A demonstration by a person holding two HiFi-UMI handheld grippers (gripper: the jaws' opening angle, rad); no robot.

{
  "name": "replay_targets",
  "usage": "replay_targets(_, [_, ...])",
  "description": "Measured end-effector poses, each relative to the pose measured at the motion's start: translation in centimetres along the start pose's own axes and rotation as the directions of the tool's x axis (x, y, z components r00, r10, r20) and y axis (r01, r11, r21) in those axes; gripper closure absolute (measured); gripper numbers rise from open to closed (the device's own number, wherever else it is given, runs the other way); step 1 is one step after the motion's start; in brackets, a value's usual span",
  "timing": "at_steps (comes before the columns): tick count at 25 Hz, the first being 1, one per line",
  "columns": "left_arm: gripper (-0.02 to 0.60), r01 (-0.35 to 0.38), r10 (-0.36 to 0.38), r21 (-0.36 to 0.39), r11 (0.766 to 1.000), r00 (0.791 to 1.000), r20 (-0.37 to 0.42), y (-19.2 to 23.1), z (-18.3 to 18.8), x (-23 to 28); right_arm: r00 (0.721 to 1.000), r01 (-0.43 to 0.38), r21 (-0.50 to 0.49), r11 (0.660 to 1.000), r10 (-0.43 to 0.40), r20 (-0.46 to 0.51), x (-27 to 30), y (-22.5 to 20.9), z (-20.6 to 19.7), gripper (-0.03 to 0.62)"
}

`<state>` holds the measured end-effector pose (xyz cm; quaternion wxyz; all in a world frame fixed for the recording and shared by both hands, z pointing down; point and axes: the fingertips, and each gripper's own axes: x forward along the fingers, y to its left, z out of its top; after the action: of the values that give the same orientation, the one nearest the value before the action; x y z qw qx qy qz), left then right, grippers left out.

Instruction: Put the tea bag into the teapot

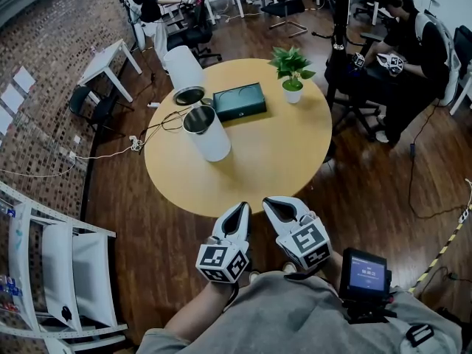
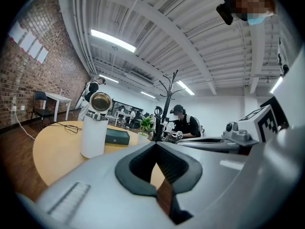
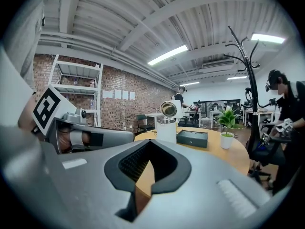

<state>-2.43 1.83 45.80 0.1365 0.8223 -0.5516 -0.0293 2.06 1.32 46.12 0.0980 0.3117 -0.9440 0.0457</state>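
— Left gripper [image 1: 237, 209] and right gripper [image 1: 271, 201], state?
— Both pressed together, empty, at the table [image 1: 295, 153] edge. Teapot [image 1: 206, 135] ahead, lid [image 1: 189, 95] open; tea bag not visible, possibly in the box [image 1: 240, 100] just beyond. Step: not begun. Next: find bag, spread jaws.

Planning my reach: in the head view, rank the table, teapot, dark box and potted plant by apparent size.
1. table
2. teapot
3. dark box and potted plant: these look about alike, so unranked.

A round wooden tabletop [image 1: 273, 157] carries a white teapot [image 1: 208, 137] with its lid open, a dark box [image 1: 240, 100] just beside it, a potted plant [image 1: 292, 72] and a black cable [image 1: 164, 122].
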Motion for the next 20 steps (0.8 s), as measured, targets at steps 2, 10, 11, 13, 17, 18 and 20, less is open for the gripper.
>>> replay_targets(2, [0.580,0.000,0.000,-0.002,1.000,1.000,0.001,0.2,0.0,-0.1,1.000,-0.001,0.004,1.000,0.001,0.006,0.1,0.1,0.2,0.586])
replay_targets(10, [0.580,0.005,-0.005,-0.006,1.000,1.000,0.010,1.0,0.2,-0.4,1.000,0.017,-0.014,1.000,-0.017,0.004,0.8,0.5,0.1,0.586])
replay_targets(11, [0.580,0.003,-0.003,-0.007,1.000,1.000,0.010,1.1,0.2,-0.4,1.000,0.018,-0.018,1.000,-0.018,0.000,0.8,0.6,0.1,0.586])
replay_targets(13, [0.580,0.002,-0.002,-0.008,1.000,1.000,0.009,1.2,0.3,-0.6,1.000,0.021,-0.025,0.999,-0.021,-0.006,0.9,0.7,0.0,0.588])
replay_targets(17, [0.580,0.005,-0.005,-0.003,1.000,1.000,0.008,1.3,0.4,-0.7,1.000,0.027,-0.033,0.999,-0.028,-0.013,0.9,0.8,0.0,0.588])
replay_targets(18, [0.580,0.005,-0.005,-0.002,1.000,1.000,0.009,1.2,0.4,-0.7,1.000,0.027,-0.034,0.999,-0.027,-0.013,0.9,0.8,0.1,0.588])
replay_targets(20, [0.580,0.004,-0.004,-0.001,1.000,1.000,0.010,1.2,0.6,-0.6,1.000,0.025,-0.037,0.999,-0.025,-0.013,0.9,0.7,0.1,0.588])
